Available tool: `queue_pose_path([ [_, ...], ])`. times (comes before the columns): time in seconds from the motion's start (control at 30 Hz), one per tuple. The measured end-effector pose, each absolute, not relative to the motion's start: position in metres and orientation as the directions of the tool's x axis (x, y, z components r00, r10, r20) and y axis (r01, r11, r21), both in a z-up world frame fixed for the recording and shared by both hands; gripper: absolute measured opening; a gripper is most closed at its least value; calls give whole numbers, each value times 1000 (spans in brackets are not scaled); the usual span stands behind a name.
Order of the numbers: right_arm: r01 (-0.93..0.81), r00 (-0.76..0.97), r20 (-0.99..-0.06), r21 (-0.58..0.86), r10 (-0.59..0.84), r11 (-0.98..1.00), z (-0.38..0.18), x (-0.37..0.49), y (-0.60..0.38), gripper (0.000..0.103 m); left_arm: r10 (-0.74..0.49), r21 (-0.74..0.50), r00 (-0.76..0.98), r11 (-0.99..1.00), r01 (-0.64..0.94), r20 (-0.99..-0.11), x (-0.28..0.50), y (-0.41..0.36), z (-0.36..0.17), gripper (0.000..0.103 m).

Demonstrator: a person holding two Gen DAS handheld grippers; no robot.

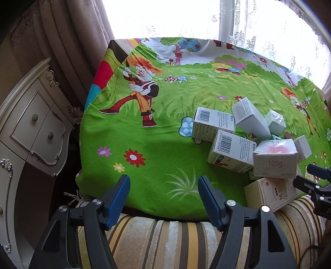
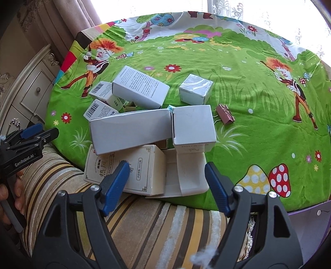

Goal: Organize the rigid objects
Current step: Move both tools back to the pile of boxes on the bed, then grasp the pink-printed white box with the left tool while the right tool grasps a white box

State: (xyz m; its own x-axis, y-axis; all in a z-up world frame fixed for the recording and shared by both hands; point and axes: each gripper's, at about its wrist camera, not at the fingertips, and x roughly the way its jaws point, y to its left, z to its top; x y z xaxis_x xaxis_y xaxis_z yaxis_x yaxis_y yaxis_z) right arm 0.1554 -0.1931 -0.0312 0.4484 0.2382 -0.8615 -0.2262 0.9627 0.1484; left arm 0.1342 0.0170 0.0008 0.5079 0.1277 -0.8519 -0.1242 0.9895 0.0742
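A loose pile of several small cardboard boxes lies on the cartoon-print cloth of the table. In the right wrist view a long white box leans on a cream box with Chinese print, beside a squat white box. A pink binder clip lies to their right. My right gripper is open and empty, just short of the cream box. In the left wrist view my left gripper is open and empty over the table's near edge, left of the pile, where a "105g" box sits on top.
A striped cushion runs along the table's near edge under both grippers. A cream ornate cabinet stands to the left. Curtains and a bright window are behind the table. Bare green cloth lies left of the pile.
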Motion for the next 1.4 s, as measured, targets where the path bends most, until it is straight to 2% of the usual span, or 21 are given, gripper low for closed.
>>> queue_pose_path([
  [0.13, -239, 468, -850, 143, 243, 960, -27, 158, -190, 78, 0, -50, 555, 996, -75, -832, 132, 13, 11, 69],
  [0.3, -239, 473, -852, 122, 225, 963, -28, 165, -188, 78, -106, -124, 549, 992, 4, -829, 140, -7, 15, 69],
  [0.37, -233, 479, -851, 115, 217, 966, -27, 167, -192, 78, -203, -209, 533, 977, 50, -821, 142, -14, 15, 69],
  [0.5, -214, 481, -854, 102, 196, 971, -29, 174, -202, 78, -351, -338, 494, 934, 119, -796, 149, -31, 11, 80],
  [0.6, -211, 485, -852, 105, 198, 972, -32, 181, -209, 78, -404, -379, 467, 913, 152, -786, 155, -44, 6, 82],
  [0.9, -226, 491, -851, 83, 187, 971, -33, 192, -216, 78, -514, -514, 409, 850, 119, -754, 180, -44, -17, 82],
  [1.0, -235, 489, -851, 83, 192, 968, -36, 194, -215, 78, -522, -521, 396, 845, 119, -756, 185, -47, -23, 82],
  [1.07, -242, 495, -849, 69, 185, 968, -37, 195, -214, 74, -517, -509, 403, 850, 136, -755, 185, -51, -22, 82],
  [1.13, -254, 485, -855, 64, 184, 965, -39, 196, -212, 55, -503, -487, 407, 860, 150, -763, 184, -55, -21, 78],
  [1.17, -262, 478, -859, 58, 182, 963, -41, 196, -210, 50, -495, -475, 408, 866, 158, -767, 184, -57, -20, 70],
  [1.2, -269, 478, -861, 47, 176, 962, -43, 195, -208, 44, -490, -464, 407, 870, 170, -771, 184, -59, -20, 70],
  [1.4, -282, 509, -845, 15, 162, 959, -38, 188, -204, 44, -428, -377, 448, 904, 204, -785, 175, -64, -11, 70],
])
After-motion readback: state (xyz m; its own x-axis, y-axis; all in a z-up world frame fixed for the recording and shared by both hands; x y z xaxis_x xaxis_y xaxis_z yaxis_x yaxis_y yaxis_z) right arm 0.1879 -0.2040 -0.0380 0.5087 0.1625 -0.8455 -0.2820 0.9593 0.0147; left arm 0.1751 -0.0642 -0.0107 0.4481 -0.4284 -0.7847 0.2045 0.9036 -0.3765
